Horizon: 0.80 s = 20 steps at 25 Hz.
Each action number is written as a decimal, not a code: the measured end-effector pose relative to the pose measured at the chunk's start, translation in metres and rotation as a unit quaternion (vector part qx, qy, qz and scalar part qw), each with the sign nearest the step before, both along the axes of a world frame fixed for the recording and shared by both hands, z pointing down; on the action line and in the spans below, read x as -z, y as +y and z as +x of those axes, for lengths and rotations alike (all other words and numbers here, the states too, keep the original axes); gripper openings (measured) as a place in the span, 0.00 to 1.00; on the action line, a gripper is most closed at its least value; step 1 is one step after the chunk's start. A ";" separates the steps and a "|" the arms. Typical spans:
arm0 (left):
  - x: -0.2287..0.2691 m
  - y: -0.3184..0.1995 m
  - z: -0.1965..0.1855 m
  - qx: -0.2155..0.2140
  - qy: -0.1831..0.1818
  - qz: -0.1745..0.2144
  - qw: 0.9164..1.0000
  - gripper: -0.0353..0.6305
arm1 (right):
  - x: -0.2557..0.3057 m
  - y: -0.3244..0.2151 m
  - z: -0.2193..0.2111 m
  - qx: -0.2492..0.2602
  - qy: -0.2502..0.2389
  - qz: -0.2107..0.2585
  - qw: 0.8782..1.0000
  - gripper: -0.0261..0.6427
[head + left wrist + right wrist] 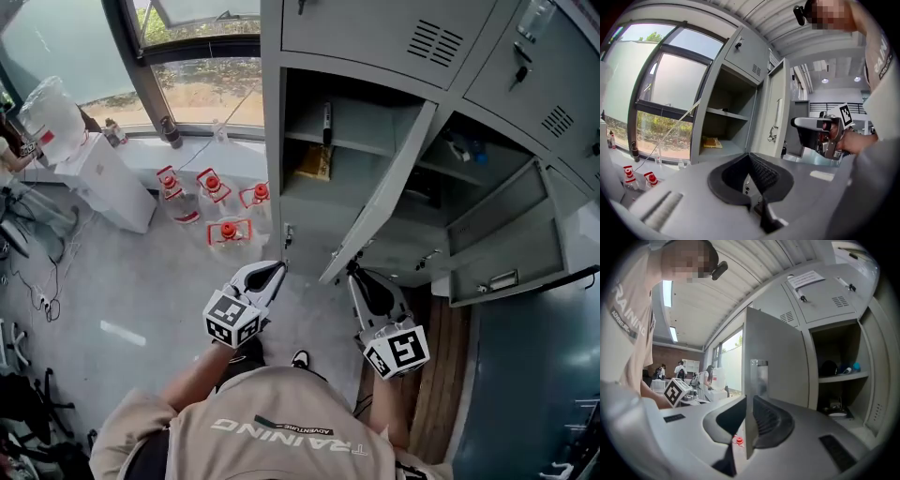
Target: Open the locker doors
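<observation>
The grey lockers stand ahead. One tall locker door is swung out toward me, baring a shelf with a dark marker and a yellowish packet. My right gripper is at that door's lower free edge. In the right gripper view the door runs edge-on between the jaws of the right gripper, and both pads lie against it. My left gripper hovers near the locker frame's foot, left of the door. In its own view the left gripper has its pads together and holds nothing.
A second door hangs open at the right, beside a compartment with small items. Several red-capped water jugs stand on the floor under the window, next to a white cabinet. People stand far back in the right gripper view.
</observation>
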<state>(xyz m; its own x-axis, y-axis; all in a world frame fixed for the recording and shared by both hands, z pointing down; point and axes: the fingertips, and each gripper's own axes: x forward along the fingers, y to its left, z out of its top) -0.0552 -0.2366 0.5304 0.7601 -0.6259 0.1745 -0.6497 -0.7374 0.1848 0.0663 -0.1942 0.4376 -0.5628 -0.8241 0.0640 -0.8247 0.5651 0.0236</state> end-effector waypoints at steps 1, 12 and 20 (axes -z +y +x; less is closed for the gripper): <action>-0.002 0.009 0.003 0.007 -0.002 -0.003 1.000 0.06 | -0.003 0.005 0.006 0.006 -0.002 -0.004 1.000 0.11; 0.009 0.076 -0.016 0.033 -0.015 0.011 0.999 0.06 | -0.020 0.054 0.009 -0.016 0.001 -0.021 1.000 0.11; 0.015 0.129 -0.063 0.006 -0.011 0.030 0.999 0.06 | -0.035 0.108 -0.032 -0.105 -0.003 -0.039 0.994 0.10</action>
